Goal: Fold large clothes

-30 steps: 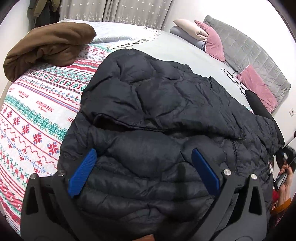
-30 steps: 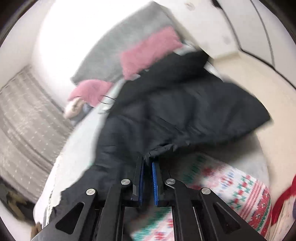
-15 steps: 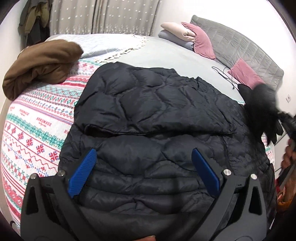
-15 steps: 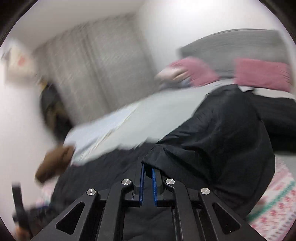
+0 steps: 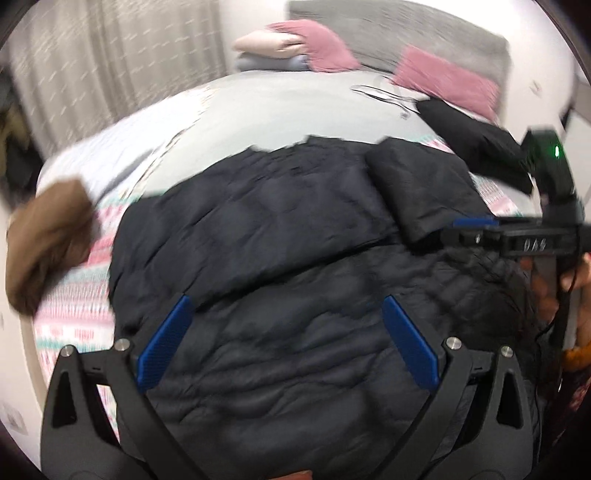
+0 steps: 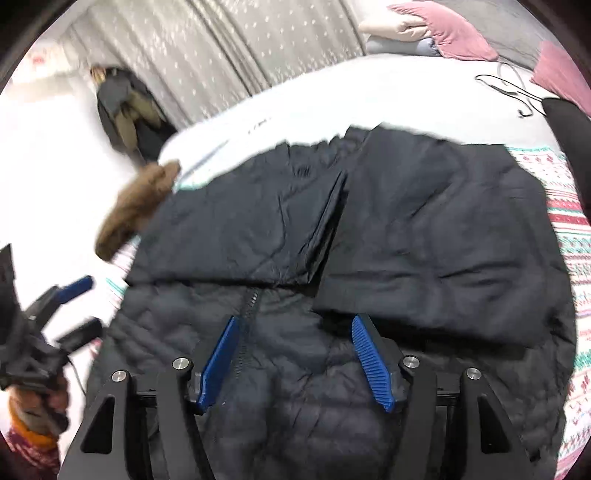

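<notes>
Black jacket (image 6: 369, 229) lies, seemingly untouched, beneath both wide-spread hand-held grippers (image 5: 288, 343) (image 6: 295, 363).

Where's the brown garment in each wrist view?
Left wrist: brown garment at the far left edge, on the patterned blanket, left of the black jacket.
Right wrist: brown garment upper left, touching the jacket's far-left corner.
Shared landmark: pink pillow at the headboard.

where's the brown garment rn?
The brown garment lies bunched on the patterned blanket at the bed's left edge, beside the black jacket; the right wrist view shows it upper left, touching the jacket.
</notes>
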`<state>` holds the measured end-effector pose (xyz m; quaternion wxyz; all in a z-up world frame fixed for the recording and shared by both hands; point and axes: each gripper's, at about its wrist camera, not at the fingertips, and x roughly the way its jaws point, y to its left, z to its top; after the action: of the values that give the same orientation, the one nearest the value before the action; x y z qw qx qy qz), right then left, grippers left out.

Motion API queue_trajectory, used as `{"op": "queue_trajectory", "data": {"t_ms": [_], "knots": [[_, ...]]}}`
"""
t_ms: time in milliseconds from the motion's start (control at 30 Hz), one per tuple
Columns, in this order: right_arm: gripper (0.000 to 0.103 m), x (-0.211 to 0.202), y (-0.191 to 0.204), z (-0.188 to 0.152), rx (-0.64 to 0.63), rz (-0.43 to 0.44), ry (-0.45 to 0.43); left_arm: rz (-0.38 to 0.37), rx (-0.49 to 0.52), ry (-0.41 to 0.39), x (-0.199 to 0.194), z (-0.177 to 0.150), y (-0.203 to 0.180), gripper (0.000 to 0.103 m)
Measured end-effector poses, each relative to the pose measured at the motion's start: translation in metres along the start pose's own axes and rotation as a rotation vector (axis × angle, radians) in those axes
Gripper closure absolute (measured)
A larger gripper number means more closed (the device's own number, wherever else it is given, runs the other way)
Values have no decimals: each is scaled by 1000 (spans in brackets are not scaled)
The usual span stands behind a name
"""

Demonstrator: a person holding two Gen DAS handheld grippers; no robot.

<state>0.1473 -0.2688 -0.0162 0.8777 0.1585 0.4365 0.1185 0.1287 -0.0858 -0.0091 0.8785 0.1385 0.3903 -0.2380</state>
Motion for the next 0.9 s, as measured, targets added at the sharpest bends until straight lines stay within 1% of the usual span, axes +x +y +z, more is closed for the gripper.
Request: {"op": "queue_trajectory", "data": {"t_ms": [33,100,167,200,267,300,333,367,433,500,567,633,667,700,733,767,800,867,900], "knots": [[38,-10,-8,3,14,1,-11,-6,34,-1,2,7,-12,1],[38,-32,-30,5,86,-1,-62,-17,115,-16,8,19,-43,1],[38,-48,-50,4,178,3,-116,-30,183,-39,15,28,-70,1],[38,-57,-65,3,243,5,-152,-40,216,-49,21,32,-84,1],[38,-66,-99,-4,353,2,-199,-84,281,-55,37,40,-114,1],[38,-68,-107,-4,385,-1,-208,-117,317,-56,45,43,-128,1],[38,-68,-122,-7,446,-10,-215,-137,347,-59,50,45,-138,1],[38,-68,-133,-10,495,-11,-214,-145,400,-63,62,46,-156,2],[38,-59,-150,-11,577,6,-209,-134,473,-50,81,48,-180,8],[38,-55,-159,-16,618,16,-202,-114,507,-26,99,51,-197,14],[38,-55,-162,-18,631,13,-197,-107,509,7,117,57,-208,21],[38,-56,-163,-21,635,10,-198,-110,488,18,126,63,-212,40],[38,-55,-163,-21,638,9,-198,-113,472,21,127,65,-212,46],[38,-53,-163,-20,639,8,-194,-127,446,29,129,67,-212,60],[38,-53,-165,-22,640,6,-191,-146,420,37,131,70,-211,84],[38,-51,-165,-22,641,-2,-185,-164,389,47,131,73,-208,95],[38,-50,-166,-22,643,-10,-182,-168,349,46,128,76,-203,97],[38,-43,-168,-23,647,-23,-179,-187,253,-19,112,80,-184,97],[38,-45,-170,-25,649,-25,-180,-191,189,-56,101,82,-171,97]]}}
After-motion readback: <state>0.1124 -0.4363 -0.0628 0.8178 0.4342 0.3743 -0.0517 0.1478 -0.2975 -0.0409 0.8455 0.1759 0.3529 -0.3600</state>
